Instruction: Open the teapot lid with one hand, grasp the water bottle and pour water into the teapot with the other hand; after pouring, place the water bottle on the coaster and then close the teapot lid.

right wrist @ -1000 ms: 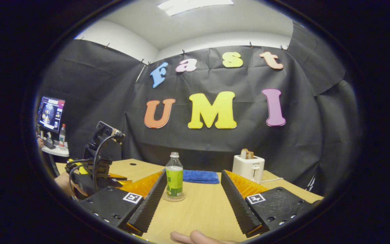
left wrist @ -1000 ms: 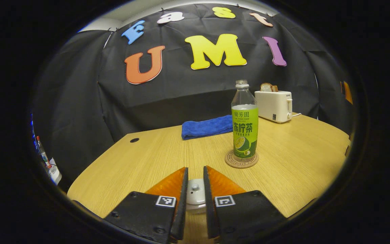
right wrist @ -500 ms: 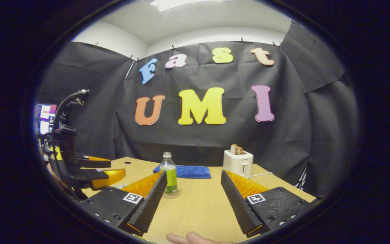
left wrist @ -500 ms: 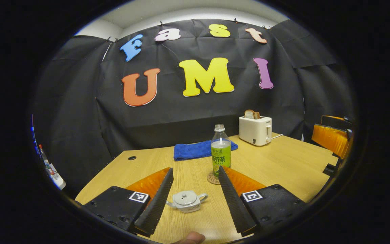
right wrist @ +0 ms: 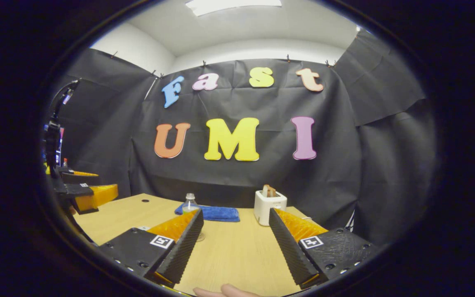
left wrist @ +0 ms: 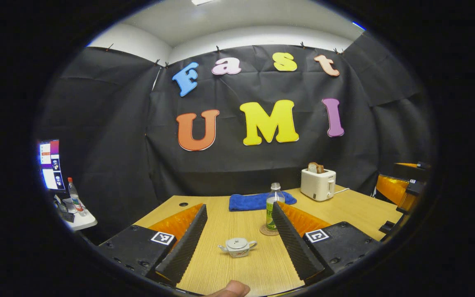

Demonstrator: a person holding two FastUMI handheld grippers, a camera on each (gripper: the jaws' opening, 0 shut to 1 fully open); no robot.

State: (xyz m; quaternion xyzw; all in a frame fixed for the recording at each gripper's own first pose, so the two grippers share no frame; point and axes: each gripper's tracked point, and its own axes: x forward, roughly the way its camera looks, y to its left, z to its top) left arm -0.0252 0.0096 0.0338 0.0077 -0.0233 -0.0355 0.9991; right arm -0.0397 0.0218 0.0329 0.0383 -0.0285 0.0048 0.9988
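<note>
A: Wooden table (left wrist: pixel 357 210): teapot (left wrist: pixel 237 246) lidded, near; water bottle (left wrist: pixel 273 211) on coaster (left wrist: pixel 265 231) beyond.

B: My left gripper (left wrist: pixel 237 241) and right gripper (right wrist: pixel 234 239) gape, empty. Risk: drifting near again could nudge the bottle over.

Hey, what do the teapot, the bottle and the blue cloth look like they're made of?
Teapot: likely glazed ceramic, pale and smooth with a soft sheen. Bottle: probably clear plastic, see-through above its green label. Blue cloth: looks like soft folded towel fabric, matte; its weave is too small to tell.
</note>
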